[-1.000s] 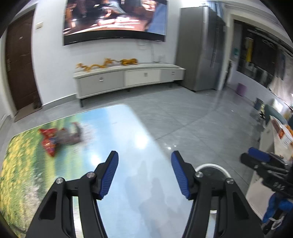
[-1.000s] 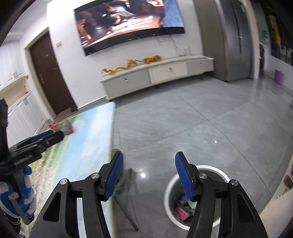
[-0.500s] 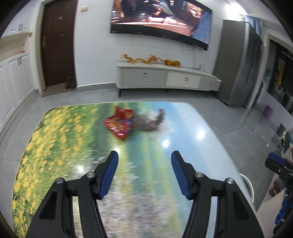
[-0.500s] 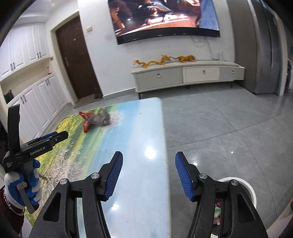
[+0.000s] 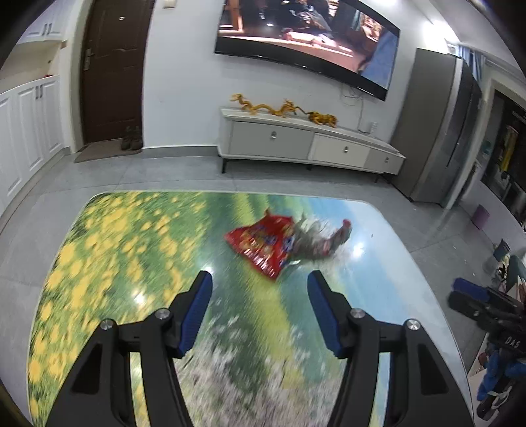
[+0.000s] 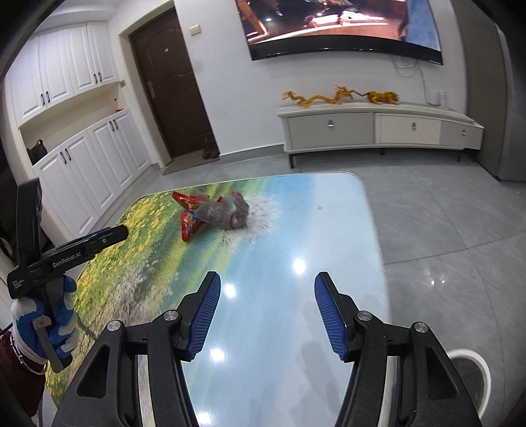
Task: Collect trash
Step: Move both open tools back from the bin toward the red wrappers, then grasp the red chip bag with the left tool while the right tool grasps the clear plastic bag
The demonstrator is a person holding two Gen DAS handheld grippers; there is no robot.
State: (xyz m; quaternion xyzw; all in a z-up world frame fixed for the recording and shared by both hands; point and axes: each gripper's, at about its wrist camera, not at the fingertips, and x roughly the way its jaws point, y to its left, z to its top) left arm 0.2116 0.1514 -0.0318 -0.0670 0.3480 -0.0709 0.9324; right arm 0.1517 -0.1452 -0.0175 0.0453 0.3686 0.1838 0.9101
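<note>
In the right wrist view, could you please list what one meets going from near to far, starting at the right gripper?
Right gripper → table → grey crumpled bag → bare floor → TV cabinet → wall-mounted screen.

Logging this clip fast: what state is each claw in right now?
Left claw: open, holding nothing, above the table.
Right claw: open, holding nothing.

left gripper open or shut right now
Open. The left gripper has its blue pads spread wide with only the table showing between them; the red wrapper lies ahead, untouched.
</note>
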